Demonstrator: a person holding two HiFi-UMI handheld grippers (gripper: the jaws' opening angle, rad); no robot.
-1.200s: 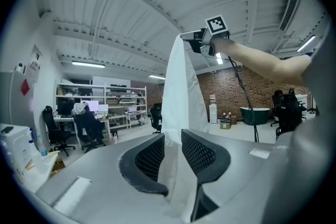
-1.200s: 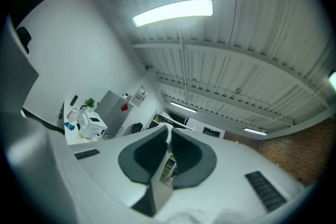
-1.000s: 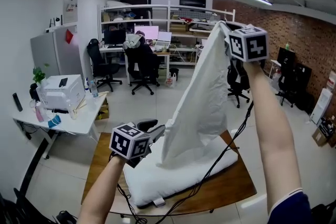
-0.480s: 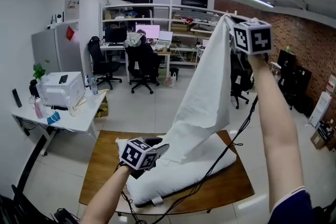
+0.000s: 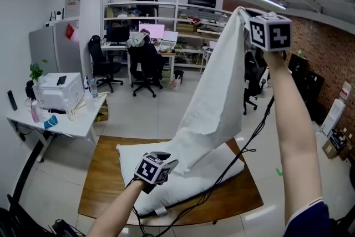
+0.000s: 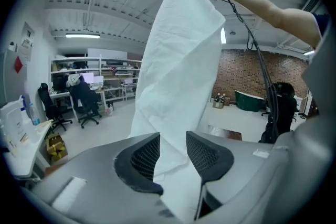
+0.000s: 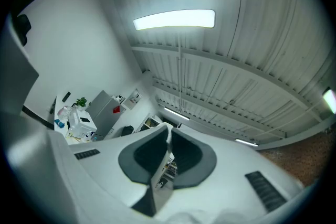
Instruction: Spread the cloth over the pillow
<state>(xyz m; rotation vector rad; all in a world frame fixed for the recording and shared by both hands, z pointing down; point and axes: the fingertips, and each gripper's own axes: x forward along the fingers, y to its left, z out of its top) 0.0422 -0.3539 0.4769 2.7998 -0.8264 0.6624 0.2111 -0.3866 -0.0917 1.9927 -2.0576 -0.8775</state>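
Cloth (image 5: 213,91): white, held high by one top corner and hanging in a long slanted sheet, its lower end coming down onto the middle of the pillow (image 5: 128,159).

Pillow: white, lying flat on the wooden worktop (image 5: 100,175). It runs from the far left corner towards the right edge and covers most of the middle. Its left end is bare, and I see brown wood along the left edge and the near right corner.

Right hand-held gripper (image 5: 244,13): raised well above the worktop on an outstretched arm. In the right gripper view its jaws are pressed together on a thin fold of the cloth's top corner.

Left hand-held gripper (image 5: 166,159): low over the pillow, near the worktop's front edge, pointing into the lower part of the cloth. In the left gripper view its jaws stand apart and have just been opening. The cloth passes down between them, loose rather than pinched as far as I can judge.

Cable (image 5: 238,158): black, dropping from the right arm across the right end of the pillow towards the front edge of the worktop.
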